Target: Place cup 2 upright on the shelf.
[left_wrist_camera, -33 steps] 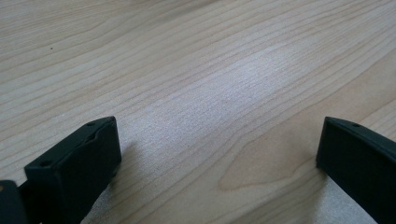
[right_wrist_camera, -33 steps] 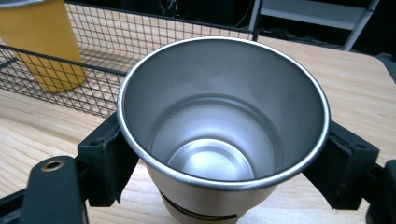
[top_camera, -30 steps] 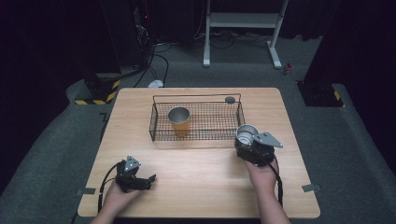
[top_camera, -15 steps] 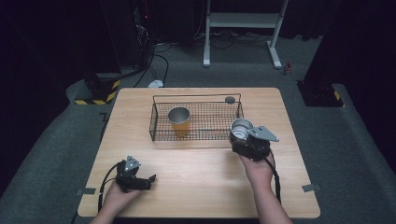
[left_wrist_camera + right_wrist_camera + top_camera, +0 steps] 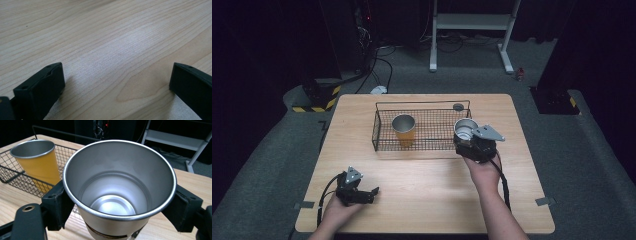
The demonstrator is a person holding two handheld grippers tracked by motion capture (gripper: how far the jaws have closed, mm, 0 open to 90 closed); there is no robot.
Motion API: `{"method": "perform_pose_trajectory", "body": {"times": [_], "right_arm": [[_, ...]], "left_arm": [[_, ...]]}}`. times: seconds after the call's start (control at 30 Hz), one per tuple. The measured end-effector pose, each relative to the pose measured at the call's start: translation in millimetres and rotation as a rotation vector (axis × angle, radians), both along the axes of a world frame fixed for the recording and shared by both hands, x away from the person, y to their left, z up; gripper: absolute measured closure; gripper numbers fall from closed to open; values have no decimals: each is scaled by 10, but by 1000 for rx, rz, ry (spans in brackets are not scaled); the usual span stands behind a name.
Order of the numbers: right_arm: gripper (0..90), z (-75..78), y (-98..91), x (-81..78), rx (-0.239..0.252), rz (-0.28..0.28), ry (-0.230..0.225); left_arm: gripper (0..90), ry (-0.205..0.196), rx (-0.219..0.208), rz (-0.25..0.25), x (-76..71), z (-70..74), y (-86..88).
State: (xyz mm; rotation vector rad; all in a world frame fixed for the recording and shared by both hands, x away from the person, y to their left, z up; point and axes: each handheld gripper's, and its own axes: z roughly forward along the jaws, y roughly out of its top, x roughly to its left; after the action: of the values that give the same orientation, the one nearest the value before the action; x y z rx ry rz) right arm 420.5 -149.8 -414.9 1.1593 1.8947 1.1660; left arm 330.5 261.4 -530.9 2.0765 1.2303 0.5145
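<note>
Nearest the person, the left gripper [image 5: 371, 192] rests low on the wooden table [image 5: 422, 200], close to the front edge at the left. The left hand [image 5: 336, 209] wraps around it from behind. In the left gripper view its two black jaws stand wide apart with nothing between them, only bare wood grain [image 5: 112, 50] running under them.

Farther in and to the right, the right hand [image 5: 482, 170] comes up from the front edge and holds the right gripper [image 5: 465, 134], with its grey three-cornered plate [image 5: 488, 133] on top and a cable [image 5: 503, 182] trailing back along the forearm. The jaws are pinched on a steel cup [image 5: 465, 128], one on each side of its wall just below the rim. In the right gripper view the steel cup [image 5: 119, 192] stands upright, open end up, and its shiny inside is empty. The cup sits just off the right end of the wire basket [image 5: 382, 142], near its front right corner. Whether it is touching the table or lifted cannot be told.

Beyond that, the wire basket lies across the middle of the table. Inside it, toward the left, a yellow cup [image 5: 404, 129] stands upright with a steel inside [image 5: 32, 148]. A small dark round thing [image 5: 458, 106] lies on the table just behind the basket's far right corner.
</note>
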Motion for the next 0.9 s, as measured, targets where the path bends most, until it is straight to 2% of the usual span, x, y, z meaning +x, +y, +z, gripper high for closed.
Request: {"method": "perform_pose_trajectory", "body": {"times": [0.5,0.73,0.9], "right_arm": [[185,27,191,351,12,0,15],[185,44,298,446,12,8,2],[185,26,367,533,9,5,17]], "left_arm": [[2,0,0,0,0,0,0],[2,0,0,0,0,0,0],[2,0,0,0,0,0,0]]}}
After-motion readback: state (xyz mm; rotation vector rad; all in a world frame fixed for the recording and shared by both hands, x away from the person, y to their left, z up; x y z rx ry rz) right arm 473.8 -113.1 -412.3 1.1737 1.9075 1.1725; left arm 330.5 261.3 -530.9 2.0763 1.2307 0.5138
